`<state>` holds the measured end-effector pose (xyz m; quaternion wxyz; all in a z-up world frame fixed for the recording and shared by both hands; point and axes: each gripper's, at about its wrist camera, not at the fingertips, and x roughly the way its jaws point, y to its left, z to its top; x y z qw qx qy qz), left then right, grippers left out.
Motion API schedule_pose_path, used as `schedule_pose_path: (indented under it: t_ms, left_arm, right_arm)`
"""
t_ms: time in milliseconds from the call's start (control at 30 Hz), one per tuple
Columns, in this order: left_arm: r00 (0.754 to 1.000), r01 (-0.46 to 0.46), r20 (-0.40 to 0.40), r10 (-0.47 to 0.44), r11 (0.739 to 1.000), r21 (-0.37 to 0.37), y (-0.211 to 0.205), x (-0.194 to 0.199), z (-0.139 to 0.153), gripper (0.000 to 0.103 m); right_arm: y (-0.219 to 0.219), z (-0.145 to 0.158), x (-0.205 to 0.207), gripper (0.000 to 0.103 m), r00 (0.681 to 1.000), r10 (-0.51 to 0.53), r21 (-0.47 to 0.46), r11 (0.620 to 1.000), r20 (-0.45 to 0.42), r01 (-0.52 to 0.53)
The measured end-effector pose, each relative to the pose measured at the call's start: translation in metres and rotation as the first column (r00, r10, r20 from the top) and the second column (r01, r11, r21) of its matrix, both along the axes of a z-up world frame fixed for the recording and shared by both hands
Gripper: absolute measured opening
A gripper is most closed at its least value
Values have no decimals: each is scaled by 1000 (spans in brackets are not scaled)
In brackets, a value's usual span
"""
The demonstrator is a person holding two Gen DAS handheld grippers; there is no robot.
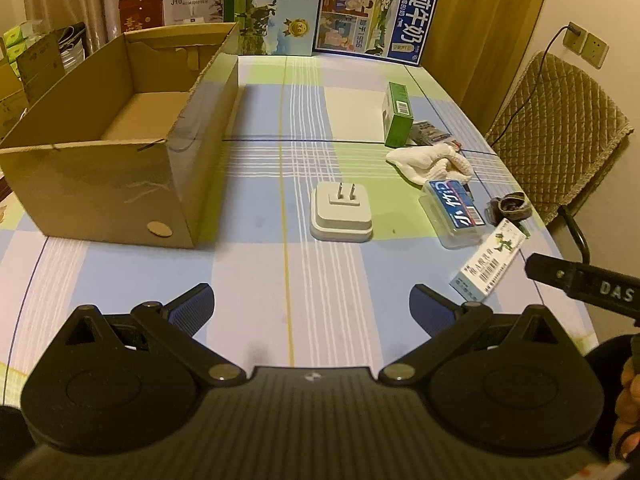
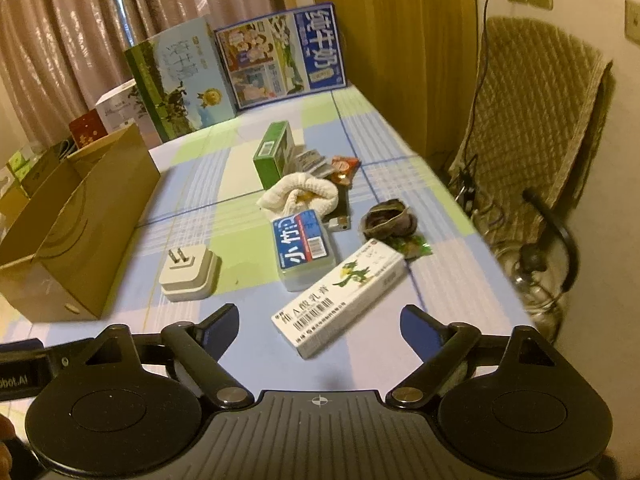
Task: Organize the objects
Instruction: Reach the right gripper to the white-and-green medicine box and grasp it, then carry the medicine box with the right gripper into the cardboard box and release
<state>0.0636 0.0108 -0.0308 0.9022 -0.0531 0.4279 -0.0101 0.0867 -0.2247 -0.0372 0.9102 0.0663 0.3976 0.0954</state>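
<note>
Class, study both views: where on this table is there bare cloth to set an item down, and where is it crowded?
Free: the cloth between the cardboard box and the white plug adapter, and the near strip ahead of both open claws. Crowded: the right side, where green box, white cloth, clear case and ointment box cluster.

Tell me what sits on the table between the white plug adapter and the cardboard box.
Nothing: between the white plug adapter and the cardboard box lies only bare checked tablecloth. The left wrist view shows it best; the right wrist view agrees.
</note>
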Motion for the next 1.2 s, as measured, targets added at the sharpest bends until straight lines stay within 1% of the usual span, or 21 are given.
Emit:
schedule_pose_path:
  t_ms: [133, 367, 433, 500, 633, 733, 767, 800, 900, 967, 1067, 1133, 1167, 1200]
  left_arm:
    - [1000, 3, -9, -3, 1000, 6, -1, 18, -9, 102]
    - [1000, 17, -24, -17, 1000, 7, -4, 47, -25, 102]
    - [999, 18, -32, -18, 1000, 3, -5, 55, -31, 102]
    - [999, 21, -38, -21, 1000, -4, -6, 61, -37, 102]
    - [998, 34, -44, -34, 999, -6, -9, 72, -46, 102]
    - [998, 49, -43, -49, 999, -10, -11, 79, -51, 102]
    - [998, 55, -41, -56, 998, -13, -12, 82, -52, 102]
    - [998, 42, -40, -42, 999, -16, -13, 84, -53, 102]
    - [998, 63, -18, -64, 998, -22, -17, 95, -57, 102]
    - [997, 76, -1, -76, 997, -6, -20, 103, -60, 102]
    - [995, 93, 25, -93, 996, 15, -25, 115, -65, 102]
    - [993, 109, 35, -111, 993, 51, -31, 123, -72, 97]
    - [993, 113, 31, -115, 991, 67, -34, 127, -74, 88]
    - [992, 120, 24, -122, 990, 74, -36, 130, -78, 83]
  right_arm:
    - [6, -16, 22, 81, 1000, -15, 0, 1000, -26, 15]
    - [14, -49, 55, 74, 995, -54, -33, 998, -87, 51]
    - [17, -56, 61, 72, 993, -60, -43, 998, -102, 55]
    - [21, -61, 66, 67, 993, -52, -57, 997, -110, 46]
    - [26, -65, 72, 61, 994, -48, -107, 994, -103, 37]
    - [25, -65, 77, 53, 995, -36, -123, 992, -93, 25]
    - [25, -65, 78, 49, 995, -32, -126, 992, -91, 20]
    - [24, -65, 79, 44, 996, -28, -128, 992, -88, 17]
    - [22, -63, 80, 37, 997, -12, -124, 992, -83, 1]
    - [23, -63, 79, 36, 996, 5, -113, 993, -85, -14]
    - [25, -64, 77, 36, 997, 19, -129, 991, -76, -29]
    - [24, -64, 77, 36, 997, 19, -129, 991, -75, -29]
    - [24, -64, 77, 36, 997, 19, -128, 991, -75, -29]
    - [23, -64, 77, 36, 997, 20, -130, 991, -76, -30]
